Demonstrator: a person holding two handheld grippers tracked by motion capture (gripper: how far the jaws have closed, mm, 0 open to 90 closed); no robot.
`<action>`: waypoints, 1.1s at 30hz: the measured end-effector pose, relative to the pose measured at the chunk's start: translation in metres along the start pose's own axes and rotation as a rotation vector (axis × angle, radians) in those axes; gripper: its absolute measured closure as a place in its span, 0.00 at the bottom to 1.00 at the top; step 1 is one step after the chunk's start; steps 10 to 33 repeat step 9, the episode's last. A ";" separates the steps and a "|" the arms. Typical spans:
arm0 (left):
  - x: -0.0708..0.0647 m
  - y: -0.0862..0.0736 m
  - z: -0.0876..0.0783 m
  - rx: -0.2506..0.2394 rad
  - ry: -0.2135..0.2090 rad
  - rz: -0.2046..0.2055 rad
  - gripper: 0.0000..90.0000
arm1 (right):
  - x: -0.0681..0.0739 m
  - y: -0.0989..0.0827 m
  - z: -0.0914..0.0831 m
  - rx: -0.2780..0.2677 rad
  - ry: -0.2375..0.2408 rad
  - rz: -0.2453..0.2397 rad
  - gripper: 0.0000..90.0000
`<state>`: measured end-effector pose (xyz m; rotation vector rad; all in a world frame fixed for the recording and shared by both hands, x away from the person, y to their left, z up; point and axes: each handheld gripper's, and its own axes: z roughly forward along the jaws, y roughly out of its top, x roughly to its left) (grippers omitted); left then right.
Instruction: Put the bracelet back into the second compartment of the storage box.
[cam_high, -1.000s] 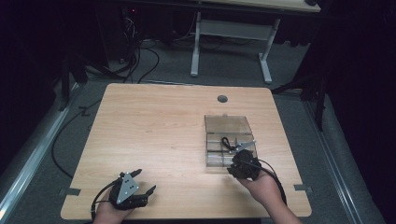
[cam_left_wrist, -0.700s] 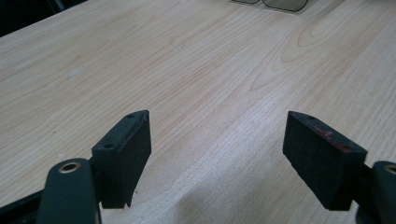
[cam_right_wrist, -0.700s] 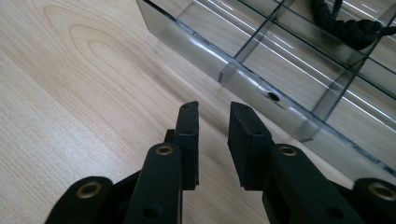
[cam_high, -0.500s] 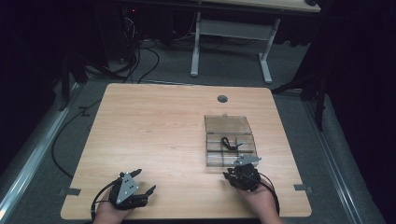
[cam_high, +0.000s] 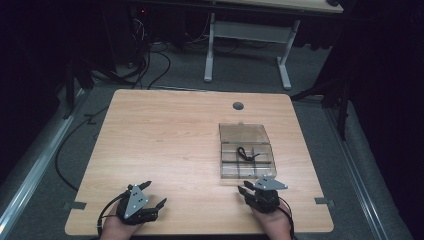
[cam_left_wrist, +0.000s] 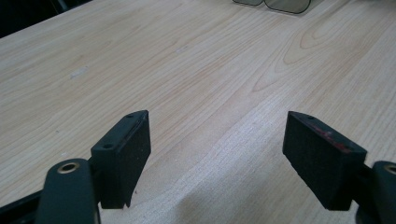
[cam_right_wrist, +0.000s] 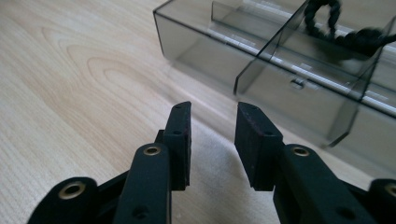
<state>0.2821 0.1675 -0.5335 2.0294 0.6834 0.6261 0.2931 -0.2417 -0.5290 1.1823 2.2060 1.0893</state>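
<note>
A smoky clear plastic box (cam_high: 235, 172) with dividers lies on the right half of the wooden table (cam_high: 165, 140), its lid (cam_high: 243, 134) folded back. A black cord (cam_high: 246, 154) lies coiled in one of its compartments. My right gripper (cam_high: 244, 188) rests just in front of the box, near the table's front edge. In the right gripper view the right gripper (cam_right_wrist: 215, 112) is open; its jaws have just been opening, with nothing between them, and they point at the box's near wall (cam_right_wrist: 205, 42) and the cord (cam_right_wrist: 345, 32). My left gripper (cam_high: 156, 192) sits at the front left, its jaws (cam_left_wrist: 219, 126) wide open over bare wood.
A round cable hole (cam_high: 238, 106) sits near the table's far edge. Behind the table stand another desk's white legs (cam_high: 210, 50), with cables on the grey floor (cam_high: 150, 55). The box's lid corner (cam_left_wrist: 280, 4) shows far off in the left gripper view.
The right gripper has drawn back from the box's near edge toward the table's front edge and come lower, and its jaws stand wider. The left gripper has stayed put.
</note>
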 end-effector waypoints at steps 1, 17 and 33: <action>0.000 0.000 0.000 0.001 0.000 0.001 0.27 | 0.001 -0.001 -0.001 -0.018 0.002 0.002 0.73; 0.000 0.000 0.000 0.001 -0.001 0.007 0.27 | 0.000 -0.001 -0.003 -0.024 0.005 0.010 0.70; 0.000 0.000 0.000 0.001 -0.001 0.007 0.27 | 0.000 -0.001 -0.003 -0.024 0.005 0.010 0.70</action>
